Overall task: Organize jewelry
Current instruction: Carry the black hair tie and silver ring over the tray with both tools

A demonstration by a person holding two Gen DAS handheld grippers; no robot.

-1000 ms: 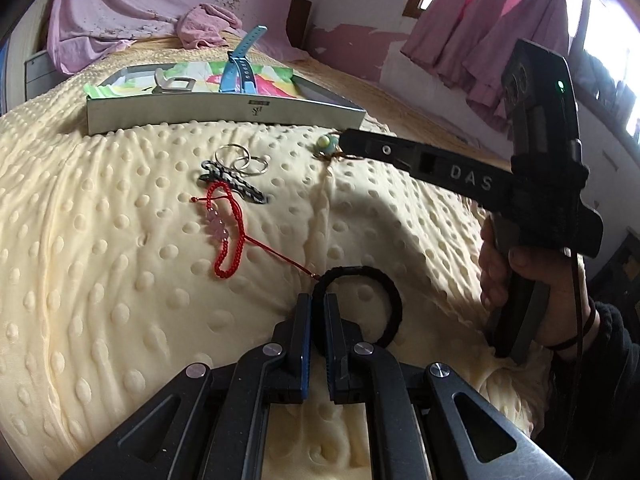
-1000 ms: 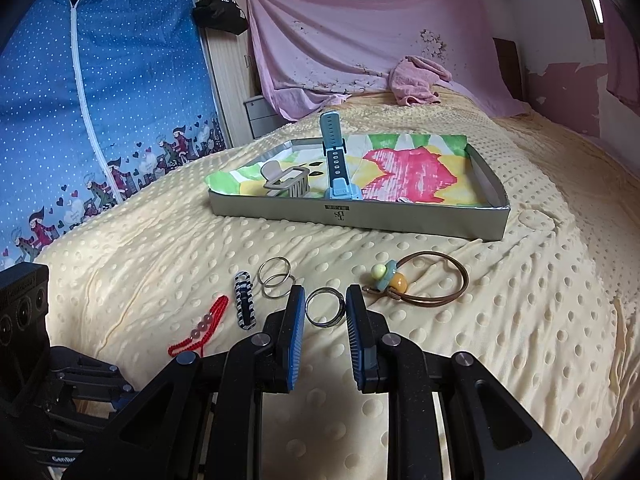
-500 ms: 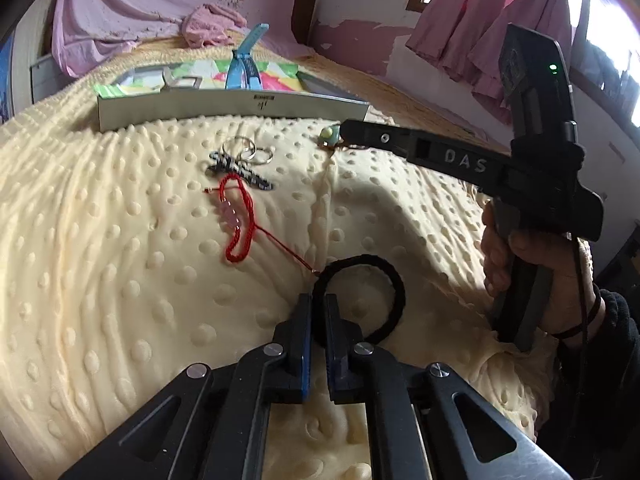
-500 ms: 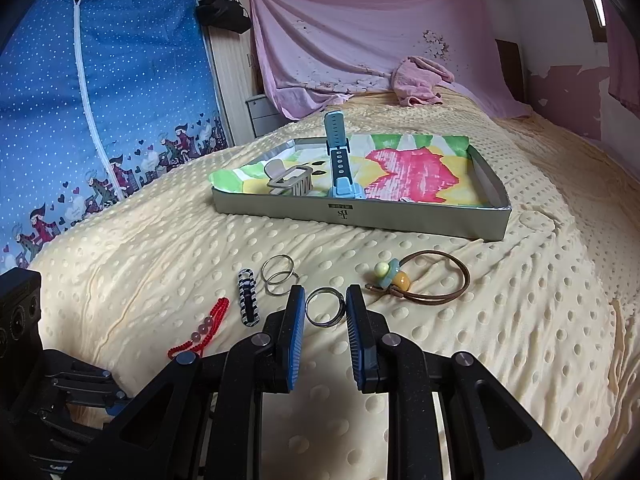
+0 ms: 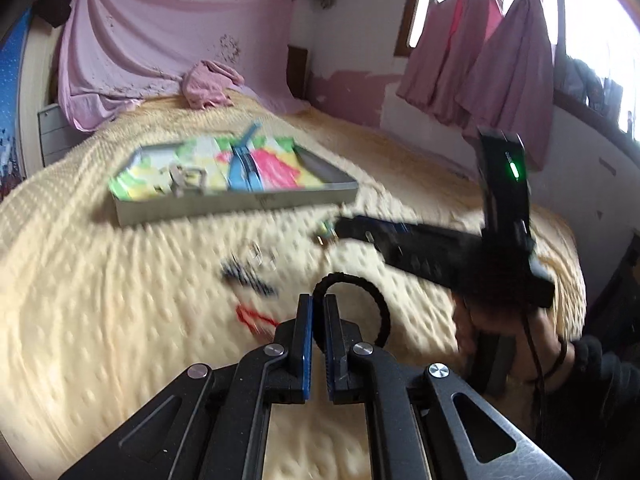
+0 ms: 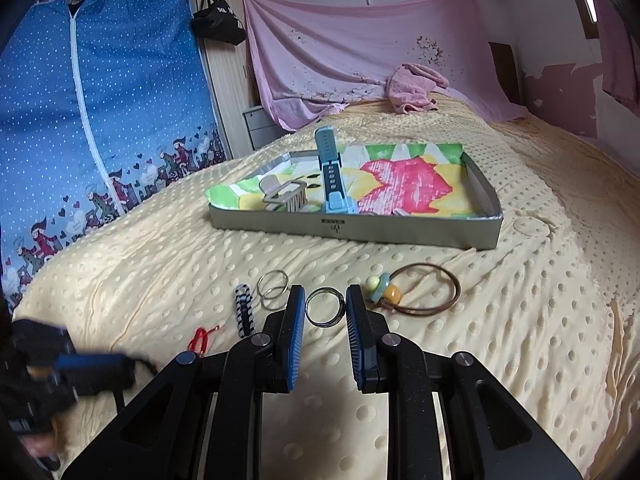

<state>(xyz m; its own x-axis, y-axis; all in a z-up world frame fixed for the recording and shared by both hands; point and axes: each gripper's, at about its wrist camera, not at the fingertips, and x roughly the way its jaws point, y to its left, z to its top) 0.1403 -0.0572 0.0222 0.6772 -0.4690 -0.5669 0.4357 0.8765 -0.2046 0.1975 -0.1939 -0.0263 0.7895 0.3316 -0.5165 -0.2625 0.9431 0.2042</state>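
The left tool (image 5: 319, 322) is clamped on a black braided bracelet (image 5: 362, 304), a rope-textured loop that hangs off to the tool's right above the bed (image 5: 100, 320). The right tool (image 6: 325, 312) grips a plain silver metal ring (image 6: 325, 306), its round opening facing the camera. Beyond that ring sits the shallow grey tray (image 6: 400, 234) with a colourful lining; a light-blue watch strap (image 6: 329, 172) rises from it, long axis running away from the ring. The bed's cover is cream, soft and dimpled.
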